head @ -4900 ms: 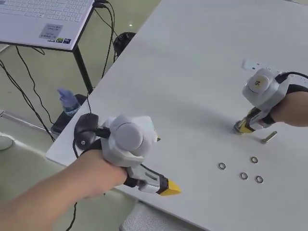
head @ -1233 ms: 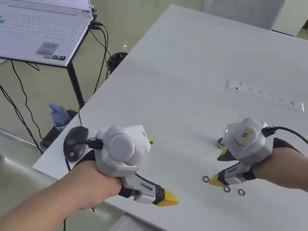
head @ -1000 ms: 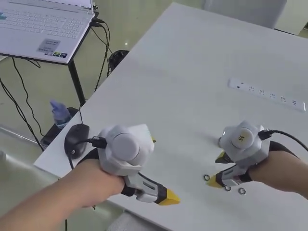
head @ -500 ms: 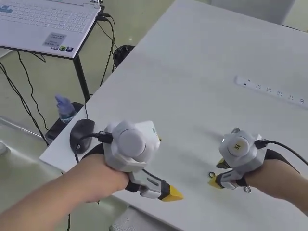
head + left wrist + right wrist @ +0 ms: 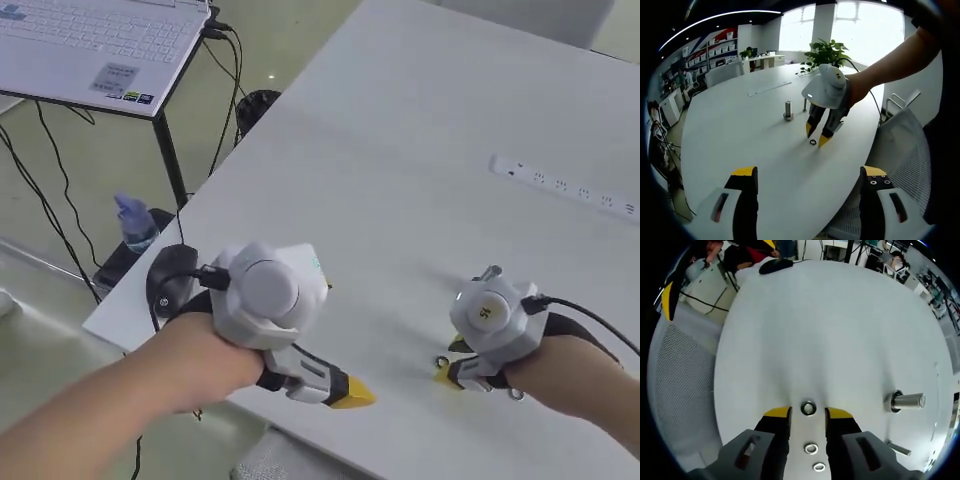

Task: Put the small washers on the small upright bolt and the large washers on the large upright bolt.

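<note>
Right hand-held gripper (image 5: 808, 413) around a washer (image 5: 808, 408)
The left hand-held gripper (image 5: 809, 172) is wide open and holds nothing. The right one is a little open, with a tip on each side of the washer on the table (image 5: 790, 315). The big bolt (image 5: 907, 401) stands near. The flat washer might slide away when squeezed. I can't tell if it's small or large.

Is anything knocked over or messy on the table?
Nothing stands out. The big bolt and the thin bolt both stand upright, and the washers lie flat on the table, one between the tips of the open right gripper.
</note>
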A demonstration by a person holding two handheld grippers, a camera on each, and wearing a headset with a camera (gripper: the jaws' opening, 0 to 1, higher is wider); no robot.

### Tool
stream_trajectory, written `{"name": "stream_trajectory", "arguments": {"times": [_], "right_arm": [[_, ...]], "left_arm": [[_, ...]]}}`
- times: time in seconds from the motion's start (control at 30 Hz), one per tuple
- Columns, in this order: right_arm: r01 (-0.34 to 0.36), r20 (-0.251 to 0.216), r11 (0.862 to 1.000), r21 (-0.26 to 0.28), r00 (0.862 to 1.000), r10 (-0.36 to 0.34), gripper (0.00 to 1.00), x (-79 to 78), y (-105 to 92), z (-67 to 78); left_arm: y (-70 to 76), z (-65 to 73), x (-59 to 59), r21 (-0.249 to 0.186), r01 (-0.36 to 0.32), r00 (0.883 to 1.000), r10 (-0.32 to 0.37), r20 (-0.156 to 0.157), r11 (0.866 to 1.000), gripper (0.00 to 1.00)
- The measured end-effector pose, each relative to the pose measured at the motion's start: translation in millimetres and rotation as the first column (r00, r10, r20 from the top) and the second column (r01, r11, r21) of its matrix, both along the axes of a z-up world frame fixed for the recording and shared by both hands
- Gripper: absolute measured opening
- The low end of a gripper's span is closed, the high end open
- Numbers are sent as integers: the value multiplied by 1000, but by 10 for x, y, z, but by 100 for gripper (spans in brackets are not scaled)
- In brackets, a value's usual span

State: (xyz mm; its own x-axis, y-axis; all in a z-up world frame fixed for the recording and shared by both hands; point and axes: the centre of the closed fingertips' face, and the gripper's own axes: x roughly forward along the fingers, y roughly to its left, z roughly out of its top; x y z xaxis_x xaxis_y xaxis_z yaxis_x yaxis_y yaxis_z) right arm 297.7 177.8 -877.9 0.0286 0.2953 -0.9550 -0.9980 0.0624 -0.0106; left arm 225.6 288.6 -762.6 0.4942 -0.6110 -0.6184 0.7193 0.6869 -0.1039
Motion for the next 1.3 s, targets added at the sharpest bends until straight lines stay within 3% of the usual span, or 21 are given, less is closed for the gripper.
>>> {"name": "stream_trajectory", "arguments": {"times": [0.37, 0.63, 0.73, 0.83, 0.9, 1.1, 1.3], "right_arm": [[-1, 10, 1000, -18, 1000, 1, 16, -3, 17, -6], [-18, 15, 996, -84, 1000, 19, 14, 2, 34, -21], [-56, 29, 991, -124, 998, 59, 13, -11, 33, -19], [-40, 24, 993, -112, 999, 43, 12, 2, 22, -15], [17, -20, 997, -75, 1000, -18, 12, 11, 20, -7], [-21, 2, 997, -79, 1000, 22, 12, 19, 6, -7], [-1, -5, 997, -73, 1000, 1, 12, 40, -58, 16]], "left_arm": [[26, -45, -54, -4, -1, 1000, 1, -11, 1000, 81], [30, -55, -69, -5, 0, 1000, -1, -15, 1000, 79], [15, -45, -63, -6, 5, 1000, -5, -14, 1000, 79], [0, -27, -59, -11, 6, 1000, -6, -9, 1000, 78], [-9, -27, -67, -11, 4, 1000, -4, -12, 1000, 78], [-31, -40, -103, -4, 10, 1000, -10, -20, 1000, 77], [-43, -43, -116, -3, 6, 1000, -6, -26, 1000, 77]]}}
